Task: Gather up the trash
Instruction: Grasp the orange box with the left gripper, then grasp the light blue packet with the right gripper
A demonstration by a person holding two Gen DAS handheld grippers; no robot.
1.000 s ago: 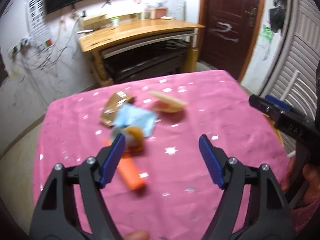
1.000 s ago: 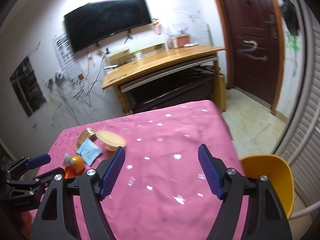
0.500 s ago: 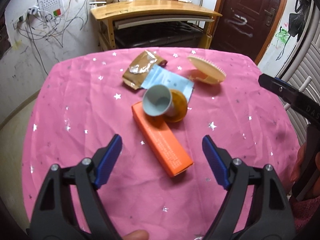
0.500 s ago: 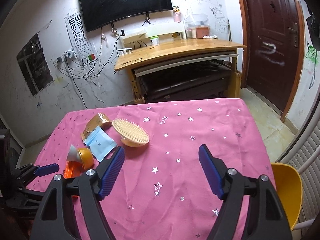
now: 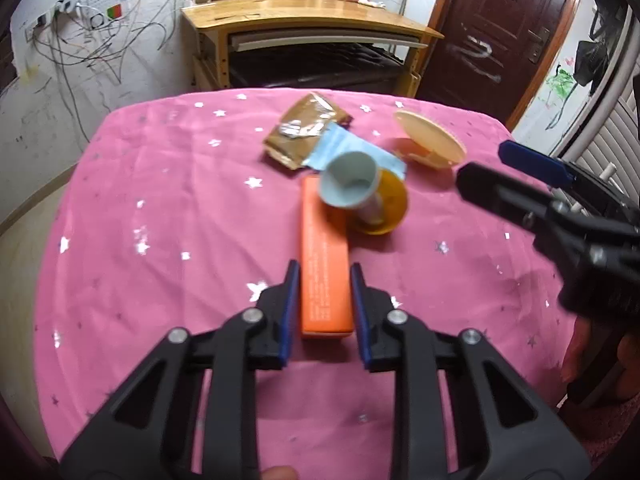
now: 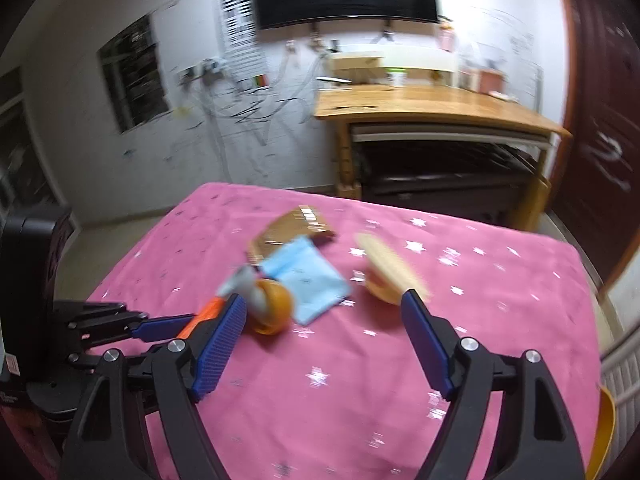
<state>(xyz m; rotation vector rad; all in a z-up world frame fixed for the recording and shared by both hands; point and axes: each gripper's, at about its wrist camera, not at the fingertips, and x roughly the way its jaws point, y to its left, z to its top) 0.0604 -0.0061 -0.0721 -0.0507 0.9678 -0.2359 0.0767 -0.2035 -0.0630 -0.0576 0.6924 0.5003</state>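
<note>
Left tongs (image 5: 323, 310): your jaws are closing narrow around the near end of the orange box (image 5: 323, 276); the blue pads sit right at its long sides, though firm contact can't be confirmed.
Right tongs (image 6: 324, 344): yours stand wide and are opening, nothing between them, above the tabletop (image 6: 360, 400) near the pile.
Orange box: lies flat on the pink star cloth, its far end under the pale blue cup (image 5: 350, 180).
Cup: tipped on its side, mouth toward you, touching an orange lid-like piece (image 5: 386, 212).
Other trash: brown wrapper (image 5: 304, 130) and light blue packet (image 6: 308, 276) overlap behind the cup; a cream brush (image 5: 430, 140) lies to their right.
</note>
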